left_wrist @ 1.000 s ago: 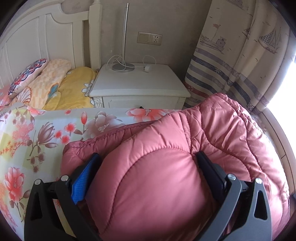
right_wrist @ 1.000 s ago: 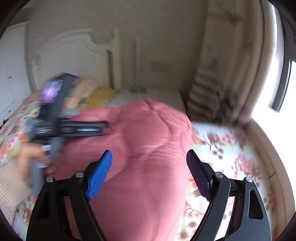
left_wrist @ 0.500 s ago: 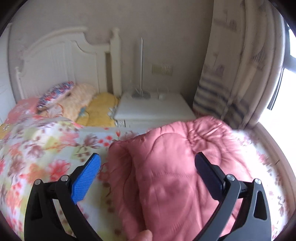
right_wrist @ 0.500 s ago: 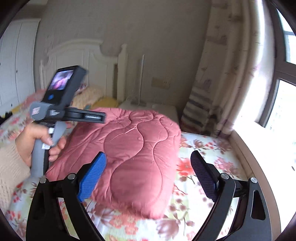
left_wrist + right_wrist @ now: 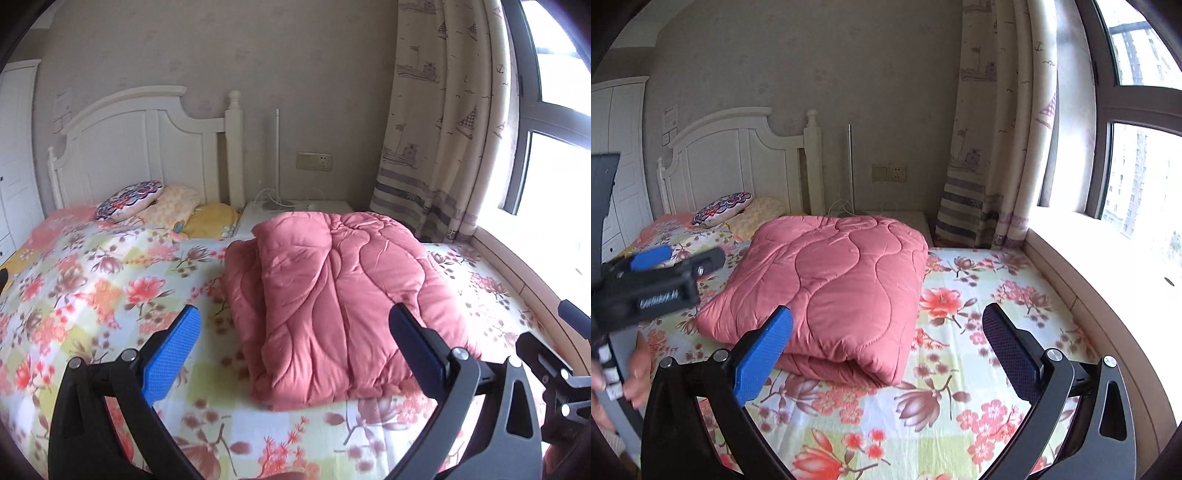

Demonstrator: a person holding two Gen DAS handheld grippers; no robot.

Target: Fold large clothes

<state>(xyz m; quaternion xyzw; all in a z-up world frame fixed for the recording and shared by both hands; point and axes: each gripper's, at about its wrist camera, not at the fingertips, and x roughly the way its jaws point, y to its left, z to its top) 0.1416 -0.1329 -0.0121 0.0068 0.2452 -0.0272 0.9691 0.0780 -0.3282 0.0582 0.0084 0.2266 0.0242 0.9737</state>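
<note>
Pink quilted garment (image 5: 332,295) lies folded in a thick stack on the floral bedsheet (image 5: 92,288), right of centre, near the bedside table (image 5: 306,206); folding judged essentially complete. Left gripper (image 5: 295,350) spread, nothing between its jaws; right gripper (image 5: 888,350) likewise spread and empty. Advice: leave the stack undisturbed; square only loose near edges. Count: one garment; two grippers; three pillows (image 5: 129,201).

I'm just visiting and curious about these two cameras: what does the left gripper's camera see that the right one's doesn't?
Only the left wrist view: the yellow pillow and the bedside table's top.
Only the right wrist view: a hand holding the left gripper, and buildings outside.
Both: the folded pink quilted garment, lying free on the floral bedsheet, headboard, curtain, open grippers.
</note>
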